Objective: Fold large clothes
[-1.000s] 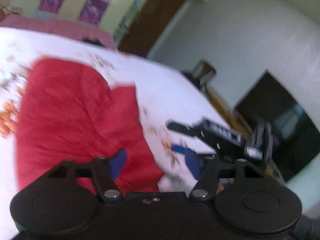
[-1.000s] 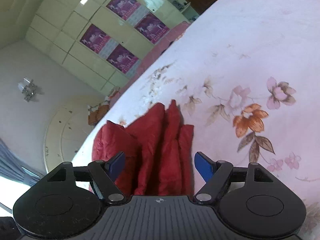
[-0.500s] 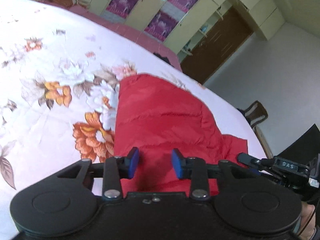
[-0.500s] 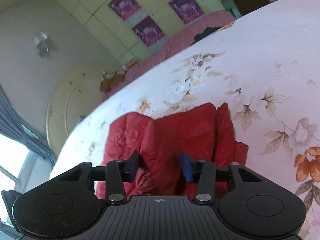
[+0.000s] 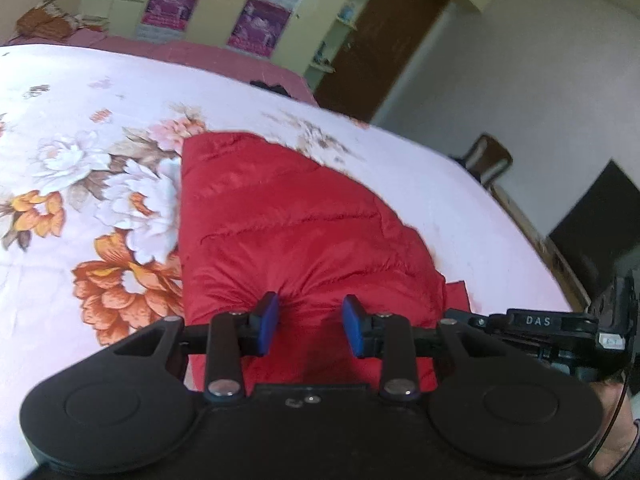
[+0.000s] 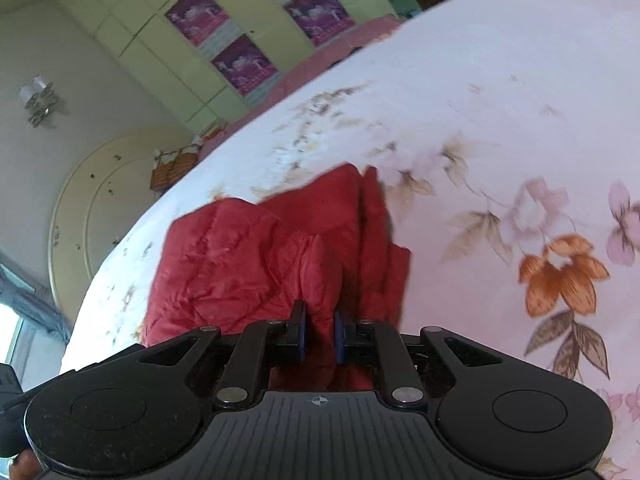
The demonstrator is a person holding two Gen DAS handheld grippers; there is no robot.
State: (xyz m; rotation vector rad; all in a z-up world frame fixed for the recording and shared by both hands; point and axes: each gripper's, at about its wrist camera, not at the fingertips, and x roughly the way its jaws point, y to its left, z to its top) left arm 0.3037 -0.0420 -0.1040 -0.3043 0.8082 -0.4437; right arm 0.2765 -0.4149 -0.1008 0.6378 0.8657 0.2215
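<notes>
A red quilted jacket (image 5: 288, 232) lies folded on the floral bed sheet (image 5: 80, 184). My left gripper (image 5: 311, 324) straddles its near edge with the blue pads (image 5: 267, 322) a hand's width apart, pressing into the fabric. In the right wrist view the jacket (image 6: 248, 256) shows bunched folds. My right gripper (image 6: 319, 338) is shut on a raised fold of the jacket, the pads nearly together. The right gripper also shows at the right edge of the left wrist view (image 5: 552, 328).
The bed sheet (image 6: 500, 128) stretches wide around the jacket. A wardrobe with purple posters (image 5: 256, 20) and a brown door (image 5: 380, 40) stand beyond the bed. A chair (image 5: 490, 160) and a dark screen (image 5: 592, 216) are to the right. A round headboard (image 6: 104, 204) is at the left.
My right gripper has closed from half open onto a fold of the jacket. My left gripper has moved closer over the jacket's edge, and its jaws stand slightly wider than half a second ago.
</notes>
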